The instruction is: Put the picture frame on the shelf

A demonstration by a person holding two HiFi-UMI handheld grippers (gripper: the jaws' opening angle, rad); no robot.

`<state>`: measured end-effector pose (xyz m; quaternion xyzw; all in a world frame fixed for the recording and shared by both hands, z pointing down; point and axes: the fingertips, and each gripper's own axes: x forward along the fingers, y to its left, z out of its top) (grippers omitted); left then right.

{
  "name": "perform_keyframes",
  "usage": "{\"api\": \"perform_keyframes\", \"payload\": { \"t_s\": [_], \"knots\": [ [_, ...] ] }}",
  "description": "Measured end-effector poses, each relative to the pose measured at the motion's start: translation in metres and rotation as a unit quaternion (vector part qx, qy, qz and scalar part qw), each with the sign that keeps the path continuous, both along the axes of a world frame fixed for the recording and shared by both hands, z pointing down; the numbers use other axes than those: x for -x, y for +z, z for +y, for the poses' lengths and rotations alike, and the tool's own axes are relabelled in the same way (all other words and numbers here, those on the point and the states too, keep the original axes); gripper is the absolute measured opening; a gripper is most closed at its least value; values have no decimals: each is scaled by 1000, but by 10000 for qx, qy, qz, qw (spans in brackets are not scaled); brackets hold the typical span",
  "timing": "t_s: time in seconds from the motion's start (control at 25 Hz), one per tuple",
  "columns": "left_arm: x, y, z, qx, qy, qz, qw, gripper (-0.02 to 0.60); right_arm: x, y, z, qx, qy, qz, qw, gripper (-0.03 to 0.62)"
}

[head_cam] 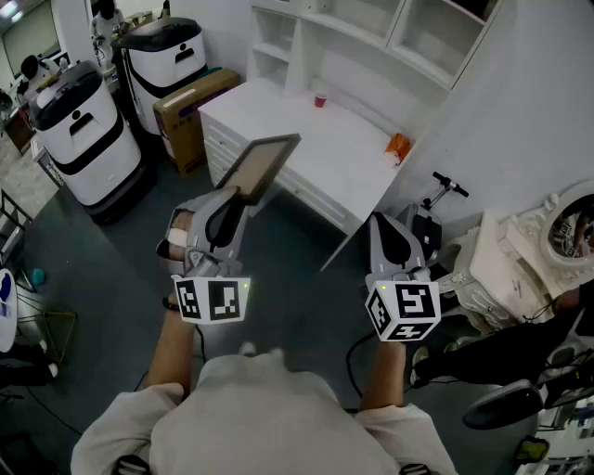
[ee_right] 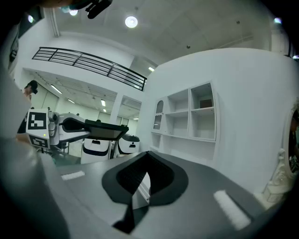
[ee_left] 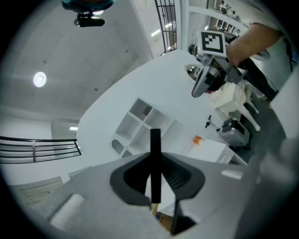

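We see a robotics lab hall.
Beyond the fingers (head_cam: 221, 221), white shelf unit (head_cam: 371, 28) and desk (head_cam: 325, 139); to their left, wheeled robots (head_cam: 83, 130), cardboard box (head_cam: 190, 107).

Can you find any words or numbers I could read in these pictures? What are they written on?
There are no words or numbers that can be read anywhere.
Left marker cube: only black-and-white square patterns, no letters.
Right marker cube: the same kind of patterns, no letters.
Cardboard box: a dark mark on its side, too small and blurred to read.
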<state>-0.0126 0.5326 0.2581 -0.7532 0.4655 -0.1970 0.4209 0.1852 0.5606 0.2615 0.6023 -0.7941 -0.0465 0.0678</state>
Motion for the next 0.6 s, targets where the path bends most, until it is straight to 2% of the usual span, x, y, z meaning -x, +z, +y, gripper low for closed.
{"api": "perform_keyframes", "payload": {
  "t_s": [0.32,0.6],
  "knots": [
    [3,8,-6,80,-34,-32,10000,71,4,4,-4,-110,-58,-97,9999,6],
    [1,8,-10,101,-4,-26,9999,71,13,9,-9,-24,-390,-44,9992,6]
  ]
}}
